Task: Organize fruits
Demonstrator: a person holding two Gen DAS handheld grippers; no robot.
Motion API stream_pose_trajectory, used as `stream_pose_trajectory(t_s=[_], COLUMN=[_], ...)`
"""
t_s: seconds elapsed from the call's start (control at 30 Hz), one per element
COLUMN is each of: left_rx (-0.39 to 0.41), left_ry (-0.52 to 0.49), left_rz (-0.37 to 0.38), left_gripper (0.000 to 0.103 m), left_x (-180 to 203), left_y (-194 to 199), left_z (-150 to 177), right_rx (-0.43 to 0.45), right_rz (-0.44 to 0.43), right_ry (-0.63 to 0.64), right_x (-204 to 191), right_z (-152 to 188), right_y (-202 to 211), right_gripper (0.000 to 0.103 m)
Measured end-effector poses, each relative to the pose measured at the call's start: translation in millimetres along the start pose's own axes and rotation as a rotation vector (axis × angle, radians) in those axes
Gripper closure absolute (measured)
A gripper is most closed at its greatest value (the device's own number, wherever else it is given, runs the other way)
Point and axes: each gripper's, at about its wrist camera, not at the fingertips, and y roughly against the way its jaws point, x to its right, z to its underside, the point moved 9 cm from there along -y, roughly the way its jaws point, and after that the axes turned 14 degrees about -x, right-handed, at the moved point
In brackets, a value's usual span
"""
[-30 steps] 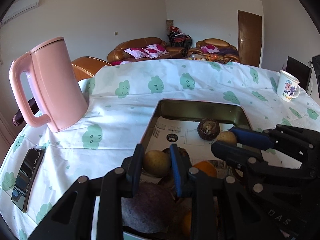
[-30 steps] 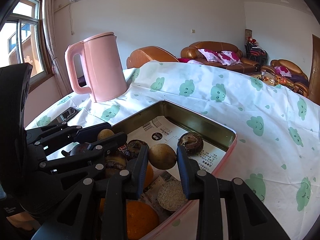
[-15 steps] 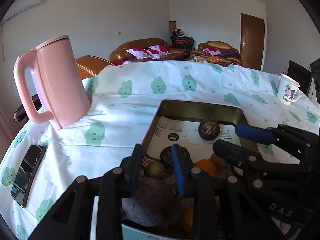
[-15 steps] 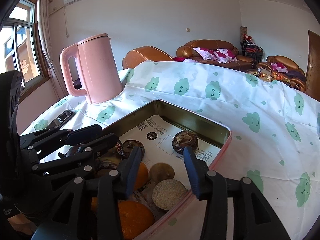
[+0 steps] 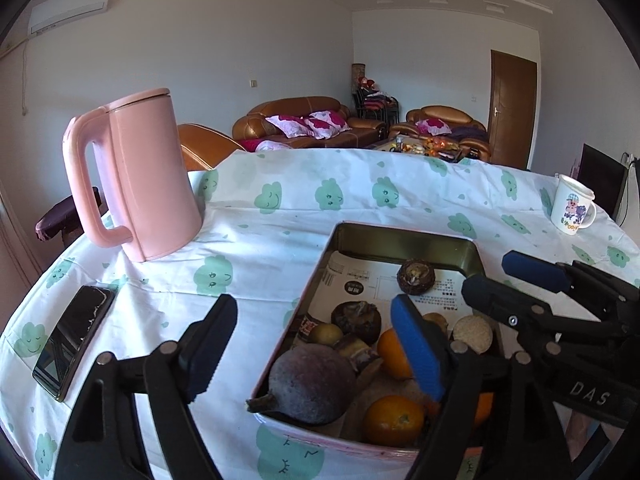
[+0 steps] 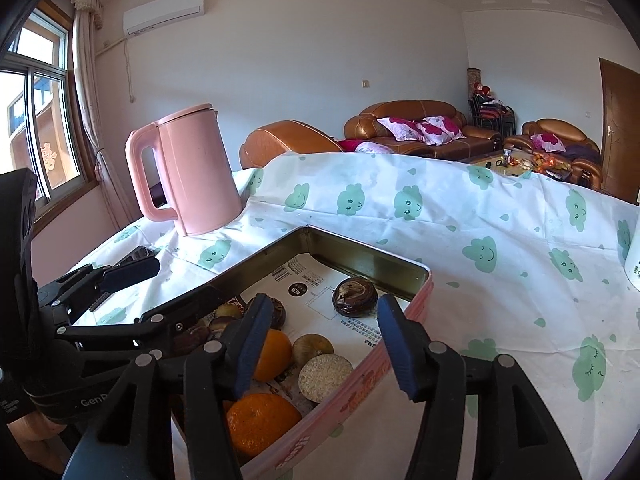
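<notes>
A pink-rimmed metal tin [image 5: 404,236] [image 6: 362,254] lined with paper holds several fruits: oranges [image 5: 394,420] [image 6: 262,420], a dark purple fruit [image 5: 310,384], a small brown-green fruit [image 6: 312,346], a cut pale round one [image 6: 326,372] and a dark brown one [image 5: 416,276] [image 6: 355,296] at the far end. My left gripper [image 5: 316,348] is open and empty above the tin's near left edge. My right gripper [image 6: 322,338] is open and empty above the tin's near right side. Each gripper shows in the other's view.
A pink kettle [image 5: 136,176] [image 6: 188,168] stands at the back left on the cloud-print tablecloth [image 5: 320,192]. A black phone [image 5: 74,338] lies at the left edge. A white printed mug [image 5: 572,210] stands at the far right. Sofas sit behind the table.
Both grippers have opened and drawn back and up from the tin. The small fruits they held one second ago now lie in the tin.
</notes>
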Motion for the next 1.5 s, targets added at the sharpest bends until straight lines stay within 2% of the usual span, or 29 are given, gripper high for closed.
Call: stream_pose_trajectory(t_s=[0.07, 0.13, 0.3, 0.63, 1.5], left_rx=[0.025, 0.053, 0.083, 0.089, 0.093], left_ry=[0.011, 0.022, 0.011, 0.015, 0.020], left_rz=[0.007, 0.013, 0.034, 0.042, 0.043], left_gripper=[0.007, 0.005, 0.005, 0.004, 0.004], left_x=[0, 0, 11, 18, 15], left_y=[10, 20, 36, 46, 49], left_z=[0, 0, 0, 8, 10], right_rx=[0.024, 0.042, 0.073, 0.111, 0.119], right_rz=[0.018, 0.021, 0.043, 0.065, 0.060], right_ry=[-0.013, -0.025, -0.036, -0.030, -0.029], right_x=[6, 10, 15, 16, 14], right_z=[1, 3, 11, 19, 20], right_y=[13, 25, 48, 75, 77], right_gripper=[0.033, 0.032, 0.031, 0.030, 0.029])
